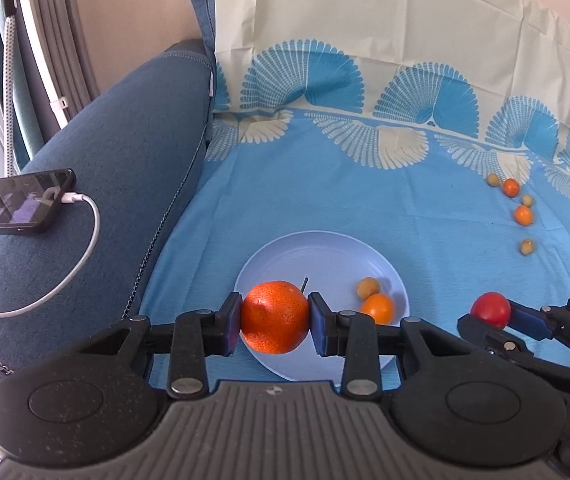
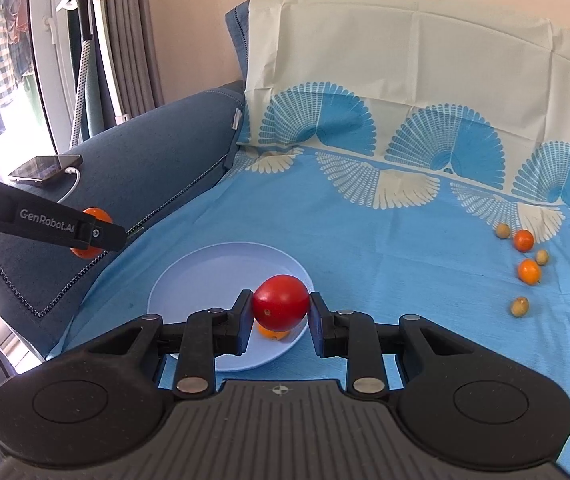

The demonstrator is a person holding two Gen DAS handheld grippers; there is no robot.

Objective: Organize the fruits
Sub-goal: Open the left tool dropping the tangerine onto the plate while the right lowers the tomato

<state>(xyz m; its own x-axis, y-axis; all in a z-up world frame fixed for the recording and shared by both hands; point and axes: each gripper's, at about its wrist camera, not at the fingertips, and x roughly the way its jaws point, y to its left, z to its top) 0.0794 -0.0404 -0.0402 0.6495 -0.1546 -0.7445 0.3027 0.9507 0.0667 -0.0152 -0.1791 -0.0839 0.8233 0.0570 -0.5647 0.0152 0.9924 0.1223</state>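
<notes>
The sofa [image 1: 85, 168] is the largest thing here, and a blue patterned cloth [image 1: 325, 208] covers its seat and back. On the armrest at the left lies a phone [image 1: 19, 202] with a white cable [image 1: 81, 248] plugged in.

On the cloth stands a pale plate [image 1: 325, 248], which seems to be the place where the fruits are collected. The left gripper [image 1: 275, 322] is clamped on a large orange [image 1: 275, 316] and holds it above the near left part of the plate. The orange does not yet lie on the plate, as far as I can judge. The right gripper [image 2: 281, 310] is closed around a red fruit [image 2: 281, 302], maybe a tomato; in its own view the fruit hangs over the near right side of the plate, while the left view shows it just beside the rim.

Two fruits are already on the plate: a small orange one [image 1: 379, 308] and, touching it, a small beige one [image 1: 367, 287].

Still left on the cloth, well apart from the plate on the far right, is a loose row of five small fruits: two orange ones [image 1: 511, 187] [image 1: 524, 215] and three beige ones [image 1: 493, 179] [image 1: 527, 200] [image 1: 526, 246].

So I judge the task to be less than half done: two fruits are placed, two are carried, and five wait.
</notes>
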